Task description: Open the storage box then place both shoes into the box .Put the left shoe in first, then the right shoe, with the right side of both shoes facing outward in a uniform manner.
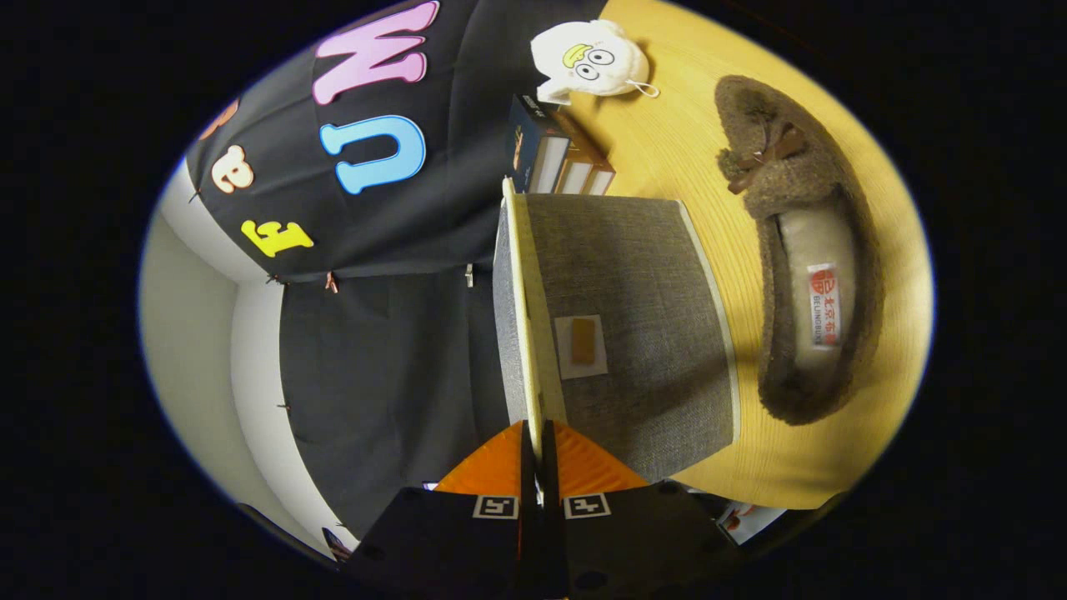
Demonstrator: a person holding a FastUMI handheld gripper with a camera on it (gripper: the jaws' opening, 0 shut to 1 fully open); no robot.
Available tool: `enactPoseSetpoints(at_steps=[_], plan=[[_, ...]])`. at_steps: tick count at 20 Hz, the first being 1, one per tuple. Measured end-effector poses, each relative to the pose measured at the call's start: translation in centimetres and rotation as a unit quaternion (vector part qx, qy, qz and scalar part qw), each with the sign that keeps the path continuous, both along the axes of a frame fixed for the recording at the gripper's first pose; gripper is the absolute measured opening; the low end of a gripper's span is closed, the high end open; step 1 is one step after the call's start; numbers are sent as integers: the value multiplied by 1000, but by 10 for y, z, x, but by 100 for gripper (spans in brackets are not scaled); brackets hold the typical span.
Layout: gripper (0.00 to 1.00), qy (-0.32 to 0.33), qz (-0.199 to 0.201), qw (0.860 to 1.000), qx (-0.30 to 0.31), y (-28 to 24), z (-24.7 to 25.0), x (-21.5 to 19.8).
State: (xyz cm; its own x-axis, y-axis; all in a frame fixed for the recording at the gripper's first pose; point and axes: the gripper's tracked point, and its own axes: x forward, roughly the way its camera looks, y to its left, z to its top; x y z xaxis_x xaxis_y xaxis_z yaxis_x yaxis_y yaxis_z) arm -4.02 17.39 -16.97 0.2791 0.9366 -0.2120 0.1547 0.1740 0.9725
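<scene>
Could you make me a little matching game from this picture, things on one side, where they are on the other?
Things:
1. tongs
2. brown slipper
3. white plush toy
4. books

Places:
A. lying on the yellow table beside the grey box
B. standing just beyond the box
C. pinched on the edge of the box lid
D. past the books, on the table

Pairs: 1-C, 2-A, 3-D, 4-B

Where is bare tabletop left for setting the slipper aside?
Bare table lies between books, plush toy and slipper. The strip between box and slipper is narrow. The hand-held gripper pinches the lid.
</scene>
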Motion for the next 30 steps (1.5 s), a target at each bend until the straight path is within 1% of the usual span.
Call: enactPoseSetpoints(at_steps=[4, 6, 8, 14, 17, 20, 22, 24, 27, 30], plan=[[5, -25, -5, 1000, 9, 16, 35, 2], [5, -35, -20, 999, 20, 26, 57, 11], [5, -40, -23, 998, 34, 39, 79, 16], [5, -86, 6, 995, 44, 99, 135, 14], [5, -112, 40, 992, 39, 139, 151, 6], [5, -152, 74, 985, 17, 183, 154, -4], [5, -165, 90, 982, 8, 211, 153, -10], [5, -158, 100, 982, 2, 238, 146, -12], [5, -175, 104, 979, -20, 272, 130, -8], [5, -174, 110, 978, -34, 298, 121, -10]])
